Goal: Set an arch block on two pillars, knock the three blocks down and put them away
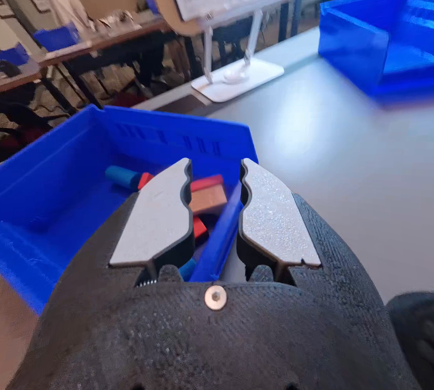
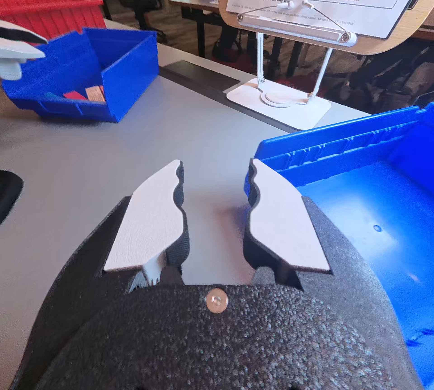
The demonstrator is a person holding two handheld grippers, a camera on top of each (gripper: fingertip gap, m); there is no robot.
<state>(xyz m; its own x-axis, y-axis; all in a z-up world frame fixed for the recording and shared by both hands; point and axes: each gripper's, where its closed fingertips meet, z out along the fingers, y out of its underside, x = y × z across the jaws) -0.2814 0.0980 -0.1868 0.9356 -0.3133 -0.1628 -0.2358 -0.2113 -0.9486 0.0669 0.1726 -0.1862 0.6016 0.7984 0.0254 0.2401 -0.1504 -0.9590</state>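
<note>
My left gripper [image 1: 216,167] hangs over the near right corner of the left bin [image 1: 58,190], its jaws apart and holding nothing. The bin's right wall runs up between the two fingers, one finger over the inside and the other over the table [image 1: 328,167].

In that bin lie the blocks: a blue cylinder [image 1: 121,176], a tan block [image 1: 207,197] and red pieces [image 1: 199,226] around it. I take this to be the stock I build from, though I cannot be sure which bin is which. The left wrist view is smeared by motion, and my own fingers cover much of the pile, so I cannot count the blocks or pick out an arch among them.

Across the middle, the table shows no pillars, no arch and no fallen blocks. A dark mat [image 2: 9,195] is cut off at the left edge of the right wrist view, so I cannot tell if anything stands on it. The stand [image 2: 279,101] with its sheet sits at the far edge.

My right gripper [image 2: 216,167] is also spread and empty, low over bare table, just beside the right bin [image 2: 352,134]. What I see of that bin's floor holds nothing, but its far right side is cut off.

I judge that a round is only beginning, or one just ended: no build is visible.
</note>
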